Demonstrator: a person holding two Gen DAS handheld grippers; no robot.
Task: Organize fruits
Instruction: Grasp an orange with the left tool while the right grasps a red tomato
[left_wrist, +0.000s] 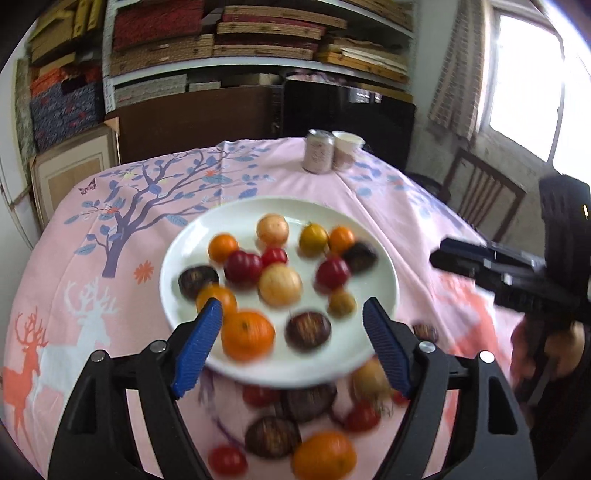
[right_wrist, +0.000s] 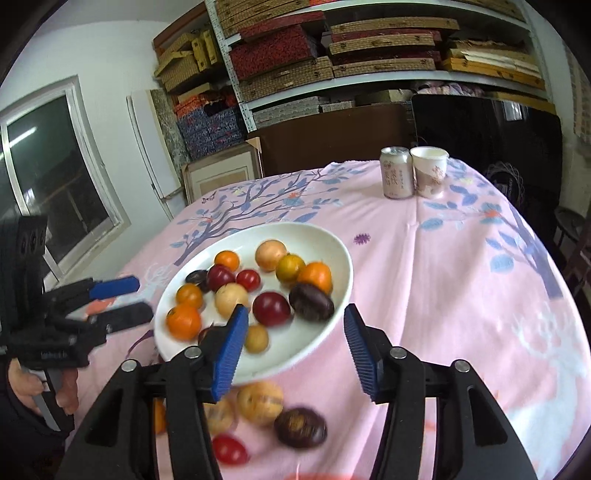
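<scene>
Both tongs are spread with nothing pinched: left gripper (left_wrist: 291, 332) and right gripper (right_wrist: 295, 341) hang over the near rim of the white plate (left_wrist: 207, 236). Closest in, loose fruit on the pink tablecloth (right_wrist: 461, 280) sits right under the jaws, like a dark purple fruit (right_wrist: 300, 426), so I'd guess a downward reach by the right one. Farther out, the plate holds small round fruits (right_wrist: 271, 308), red, orange, yellow and purple, no long axis really.

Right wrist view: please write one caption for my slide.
Open right claw above white plate of mixed fruits.
</scene>
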